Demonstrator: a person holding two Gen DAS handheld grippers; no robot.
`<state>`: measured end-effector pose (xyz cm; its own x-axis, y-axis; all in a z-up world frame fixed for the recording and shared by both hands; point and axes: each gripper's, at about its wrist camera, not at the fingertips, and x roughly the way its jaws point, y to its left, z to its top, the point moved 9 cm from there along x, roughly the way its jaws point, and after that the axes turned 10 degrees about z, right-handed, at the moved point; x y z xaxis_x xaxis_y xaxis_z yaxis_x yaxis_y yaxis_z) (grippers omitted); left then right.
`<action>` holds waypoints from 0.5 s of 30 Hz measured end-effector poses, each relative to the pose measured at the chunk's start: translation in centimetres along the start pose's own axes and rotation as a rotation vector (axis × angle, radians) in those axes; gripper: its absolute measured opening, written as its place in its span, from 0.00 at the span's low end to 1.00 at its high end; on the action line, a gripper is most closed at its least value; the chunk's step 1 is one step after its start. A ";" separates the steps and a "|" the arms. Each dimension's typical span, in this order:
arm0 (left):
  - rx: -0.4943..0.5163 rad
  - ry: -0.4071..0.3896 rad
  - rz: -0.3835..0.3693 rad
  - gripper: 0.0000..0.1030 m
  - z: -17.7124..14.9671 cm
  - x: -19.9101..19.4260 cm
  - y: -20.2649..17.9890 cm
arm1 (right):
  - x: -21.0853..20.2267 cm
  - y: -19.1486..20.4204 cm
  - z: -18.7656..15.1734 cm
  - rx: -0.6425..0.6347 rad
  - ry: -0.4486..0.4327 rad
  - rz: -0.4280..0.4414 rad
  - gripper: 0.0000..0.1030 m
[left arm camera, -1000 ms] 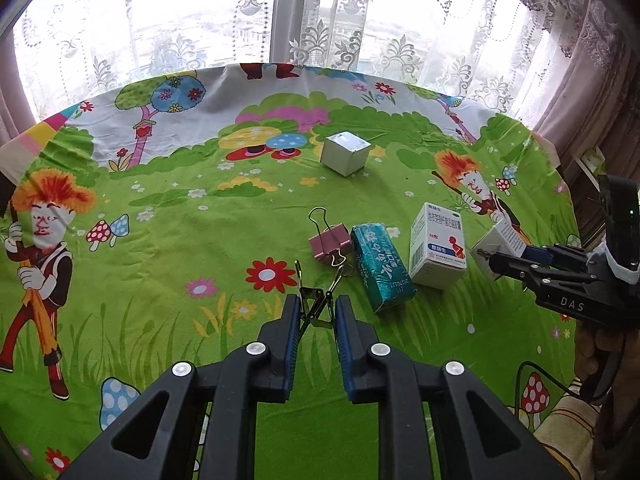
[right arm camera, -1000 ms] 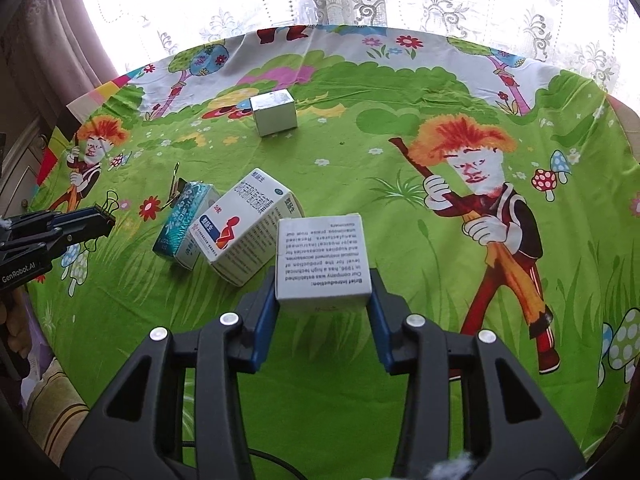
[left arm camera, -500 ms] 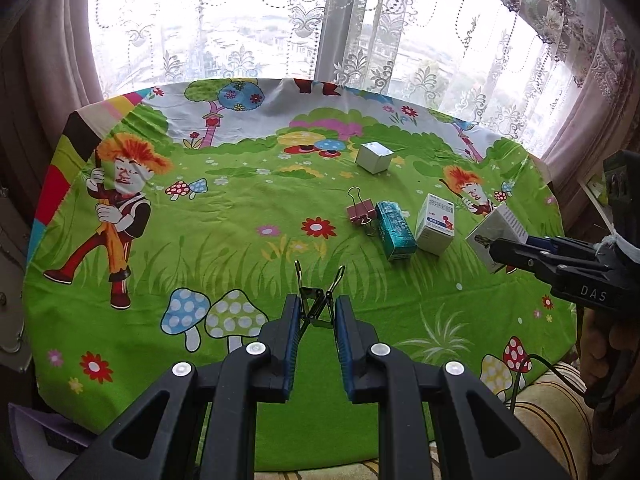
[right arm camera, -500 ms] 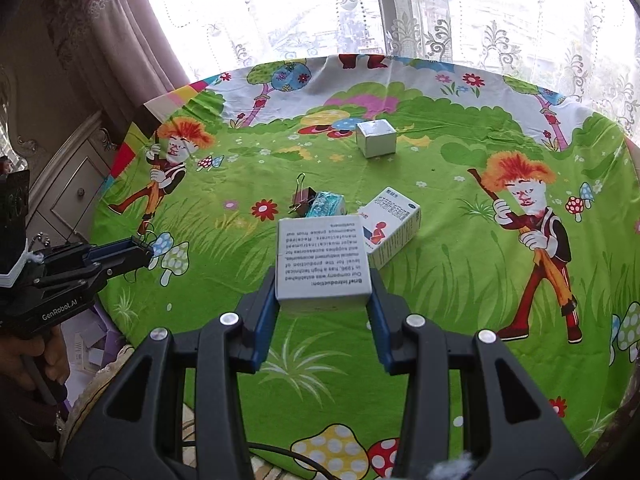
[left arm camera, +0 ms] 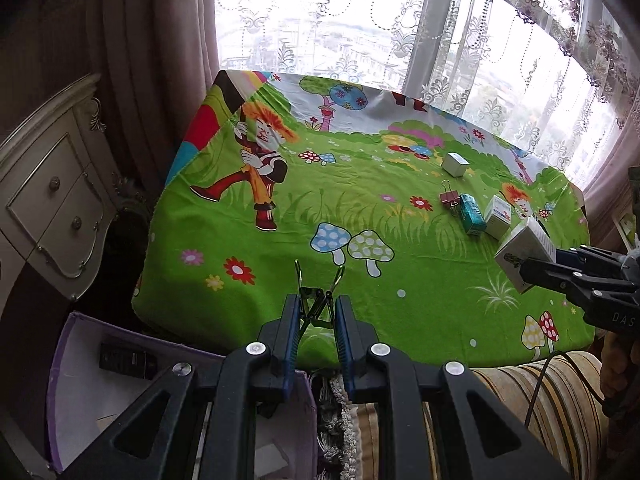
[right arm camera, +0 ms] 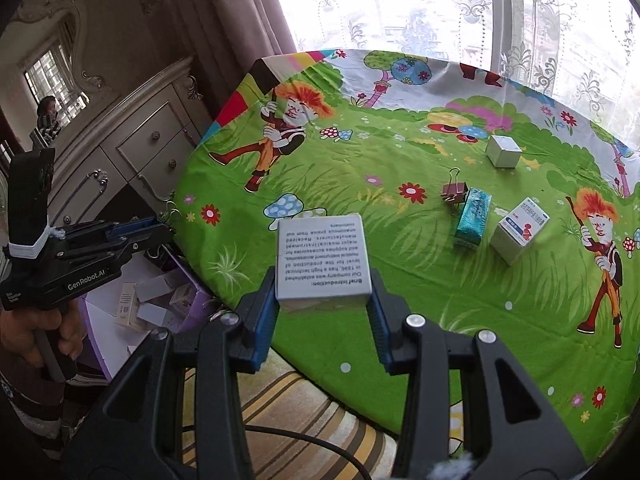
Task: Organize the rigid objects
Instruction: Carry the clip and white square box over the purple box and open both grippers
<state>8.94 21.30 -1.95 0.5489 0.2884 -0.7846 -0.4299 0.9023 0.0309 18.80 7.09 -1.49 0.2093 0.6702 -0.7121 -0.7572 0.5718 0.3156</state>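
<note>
My left gripper [left arm camera: 317, 312] is shut on a green binder clip [left arm camera: 316, 304], held over the table's near-left edge above a purple box [left arm camera: 64, 364]. My right gripper [right arm camera: 322, 304] is shut on a white printed box [right arm camera: 322, 258], held above the table's near edge; that box also shows in the left wrist view [left arm camera: 522, 246]. On the tablecloth lie a pink binder clip [right arm camera: 454, 191], a teal box [right arm camera: 473, 216], a white-and-blue medicine box [right arm camera: 519, 230] and a small white cube box [right arm camera: 503, 151].
The purple box on the floor left of the table [right arm camera: 104, 320] holds several small cartons [right arm camera: 156, 300]. A white dresser [right arm camera: 132, 148] stands at the left. A striped cushion [left arm camera: 532, 408] lies at the near side. Lace curtains [left arm camera: 360, 20] hang behind the table.
Both grippers have pulled back and left from the table's middle with their loads. The floor box and dresser have come into view.
</note>
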 end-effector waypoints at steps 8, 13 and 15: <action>-0.095 0.014 0.076 0.18 -3.5 -1.7 6.7 | 2.8 8.1 -1.2 -0.115 0.076 0.081 0.44; -0.163 0.033 0.108 0.18 -5.8 -2.3 10.0 | 4.5 12.6 -2.4 -0.183 0.129 0.121 0.44; -0.193 0.042 0.120 0.18 -6.8 -2.4 11.4 | 5.3 14.3 -2.9 -0.208 0.152 0.138 0.44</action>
<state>-2.16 28.67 -3.88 0.4569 0.3726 -0.8077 -0.6219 0.7831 0.0095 7.30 17.40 -2.56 0.0124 0.6471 -0.7623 -0.8858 0.3608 0.2919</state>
